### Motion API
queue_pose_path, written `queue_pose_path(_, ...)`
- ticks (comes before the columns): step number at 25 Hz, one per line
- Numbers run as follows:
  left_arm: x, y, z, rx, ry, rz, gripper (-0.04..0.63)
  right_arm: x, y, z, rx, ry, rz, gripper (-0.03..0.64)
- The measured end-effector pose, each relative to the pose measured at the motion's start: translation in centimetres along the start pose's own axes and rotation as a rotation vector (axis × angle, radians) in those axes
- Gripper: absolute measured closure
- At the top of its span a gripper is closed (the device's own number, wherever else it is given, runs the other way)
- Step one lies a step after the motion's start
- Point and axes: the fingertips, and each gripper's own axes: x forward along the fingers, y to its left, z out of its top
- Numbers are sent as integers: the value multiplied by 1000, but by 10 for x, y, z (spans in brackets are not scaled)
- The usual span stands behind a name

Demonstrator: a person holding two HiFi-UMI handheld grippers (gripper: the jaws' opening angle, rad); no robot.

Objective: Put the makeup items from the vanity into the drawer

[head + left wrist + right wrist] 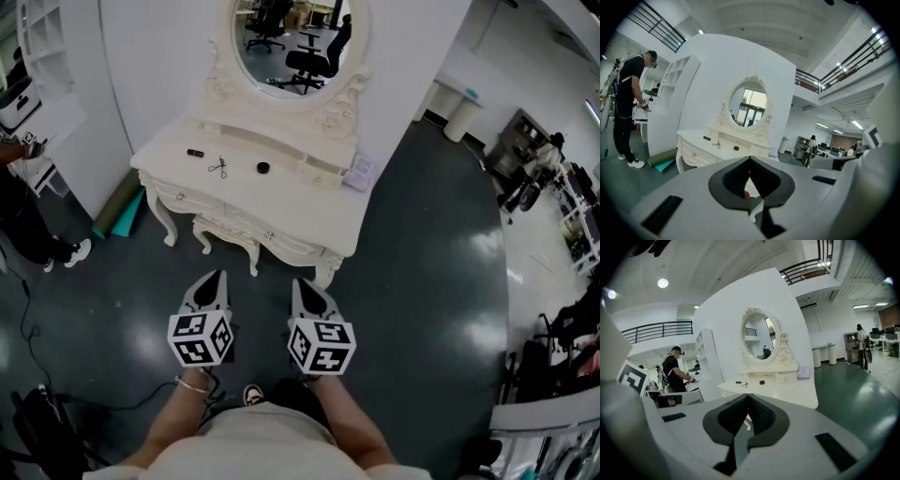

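Observation:
The white vanity [309,211] with its oval mirror [291,42] stands ahead of me on the dark floor. On its top lie a small black tube [194,152], a scissor-like metal tool [218,167] and a round black compact [263,168]. A pale packet [361,172] rests at the right end. The front drawers [225,220] are closed. My left gripper [217,275] and right gripper [298,281] hover side by side short of the vanity, both shut and holding nothing. In the gripper views the left gripper [750,159] and the right gripper [749,397] point at the vanity from a distance.
A person in black [23,220] stands at the left by a white shelf unit [47,56]. A green rolled mat [117,208] lies beside the vanity's left legs. A white bin [462,114] and desks with people [553,178] sit to the right.

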Motion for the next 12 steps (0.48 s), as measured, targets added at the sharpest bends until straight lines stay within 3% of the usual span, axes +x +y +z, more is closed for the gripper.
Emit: queue_pose_path(12, 38, 27, -12, -7, 52, 17, 592, 48, -14, -10, 22, 56, -1, 598)
